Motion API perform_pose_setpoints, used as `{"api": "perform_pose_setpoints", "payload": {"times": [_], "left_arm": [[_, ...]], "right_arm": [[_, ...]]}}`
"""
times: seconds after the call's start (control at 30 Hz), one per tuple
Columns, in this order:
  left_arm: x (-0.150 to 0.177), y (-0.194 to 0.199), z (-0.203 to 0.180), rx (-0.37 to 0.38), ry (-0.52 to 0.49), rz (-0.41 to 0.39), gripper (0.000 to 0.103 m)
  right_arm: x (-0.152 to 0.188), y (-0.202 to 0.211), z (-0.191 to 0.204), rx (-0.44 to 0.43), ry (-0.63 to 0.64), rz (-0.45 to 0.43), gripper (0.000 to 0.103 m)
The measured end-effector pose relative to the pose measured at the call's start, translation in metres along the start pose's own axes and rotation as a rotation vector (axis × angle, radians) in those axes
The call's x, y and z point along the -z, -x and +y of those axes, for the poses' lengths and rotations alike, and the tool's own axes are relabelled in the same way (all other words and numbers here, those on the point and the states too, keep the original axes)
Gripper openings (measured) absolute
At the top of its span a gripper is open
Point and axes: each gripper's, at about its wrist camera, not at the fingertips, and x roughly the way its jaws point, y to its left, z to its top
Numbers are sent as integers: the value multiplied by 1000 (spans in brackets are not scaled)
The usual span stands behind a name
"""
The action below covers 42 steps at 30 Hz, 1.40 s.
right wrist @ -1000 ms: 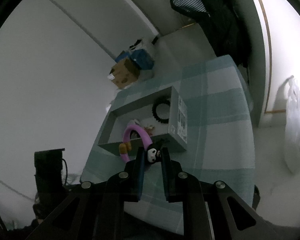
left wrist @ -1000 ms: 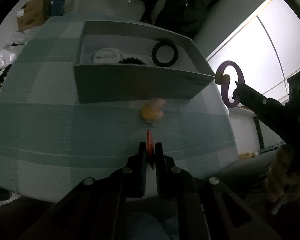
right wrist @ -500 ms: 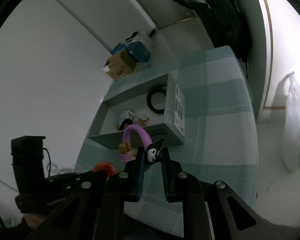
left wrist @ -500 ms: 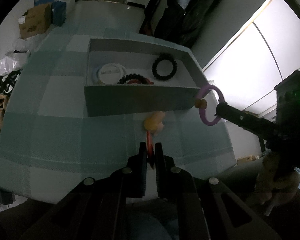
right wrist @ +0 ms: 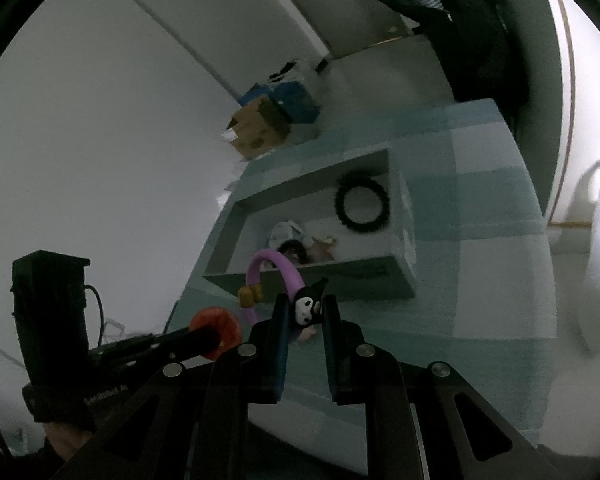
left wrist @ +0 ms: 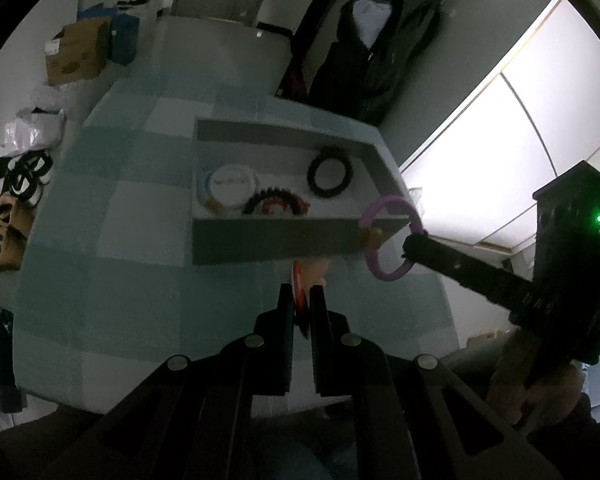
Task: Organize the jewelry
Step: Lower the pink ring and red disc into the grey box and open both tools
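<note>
My left gripper (left wrist: pixel 302 294) is shut on a thin orange bracelet (left wrist: pixel 298 280), held edge-on above the checked cloth just in front of the grey box (left wrist: pixel 260 240). From the right view the same orange bracelet (right wrist: pixel 216 326) shows at the left gripper's (right wrist: pixel 210 336) tip. My right gripper (right wrist: pixel 306 304) is shut on a purple bracelet (right wrist: pixel 280 264), its pads on the black-and-white character charm (right wrist: pixel 308 306). In the left view the purple bracelet (left wrist: pixel 392 240) hangs by the box's near right corner. Inside the box lie a black ring (left wrist: pixel 330 178), a white-blue bracelet (left wrist: pixel 230 186) and a black-red bead bracelet (left wrist: pixel 276 204).
A teal checked cloth (left wrist: pixel 100 260) covers the table. A small pale pink item (left wrist: pixel 318 270) lies against the box's front wall. Behind the table stand a cardboard box (left wrist: pixel 76 56) and dark coats (left wrist: pixel 372 48). A white plastic bag (right wrist: pixel 596 260) hangs at the right.
My left gripper has risen and drawn back with the orange bracelet, showing more of the box's inside. The right gripper carried the purple bracelet left and down, towards the box's near corner.
</note>
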Motion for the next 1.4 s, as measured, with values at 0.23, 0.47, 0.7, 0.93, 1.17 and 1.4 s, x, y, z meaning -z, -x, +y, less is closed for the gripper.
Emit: {"api": "perform_pose_setpoints", "payload": {"times": [0.23,0.47,0.7,0.93,1.17,1.4], "left_arm": [[-21,10,-6,4,-13,-67,3],[-44,9,-5,-19,-17,-105,3],[-59,3,-3,-70,-9,-126,3],[-73,-8,5,-57,19,-107,3],[-81,-17,10,-55,28,-85,3],[-83,-27,12,-51,42,-58,3]], "right_arm": [[-14,1,14,-33,-6,-34,15],[-31,5,22,-36,-6,-74,15],[-48,-5,24,-22,-12,-82,15],[-61,-18,19,7,-22,-78,15],[-68,-32,14,17,-35,-47,15],[-69,-43,8,28,-46,-14,15]]}}
